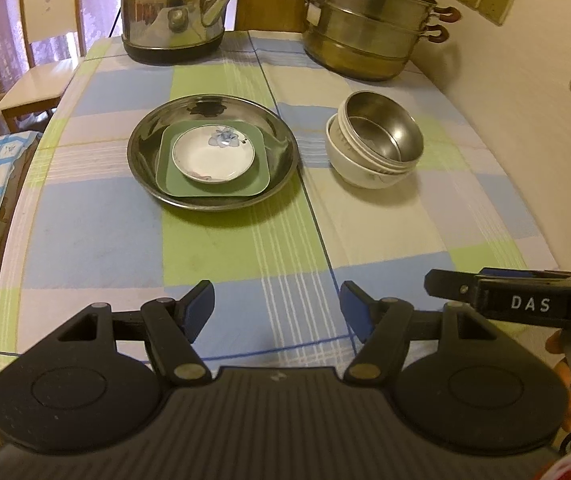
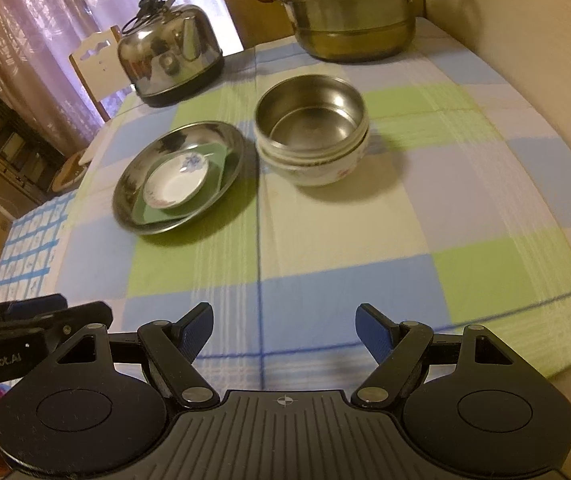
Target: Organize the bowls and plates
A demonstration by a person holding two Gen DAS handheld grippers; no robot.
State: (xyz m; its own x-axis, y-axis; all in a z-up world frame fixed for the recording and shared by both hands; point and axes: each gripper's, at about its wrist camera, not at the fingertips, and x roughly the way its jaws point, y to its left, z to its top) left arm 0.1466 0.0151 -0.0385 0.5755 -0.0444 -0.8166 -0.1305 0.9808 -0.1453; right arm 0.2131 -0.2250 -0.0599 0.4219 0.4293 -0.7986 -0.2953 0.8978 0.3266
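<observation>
Left wrist view, centre: a steel plate point(image 1: 213, 160) holds a green square plate point(image 1: 169, 168), which holds a white floral saucer point(image 1: 213, 154). Right of centre, a steel bowl point(image 1: 383, 128) sits nested in white bowls point(image 1: 361, 174). Both grippers — left gripper point(image 1: 277, 308), right gripper point(image 2: 284, 330) — hang released and empty over the near tablecloth point(image 1: 245, 248). Steamer pot point(image 1: 369, 20) cut off at top.
</observation>
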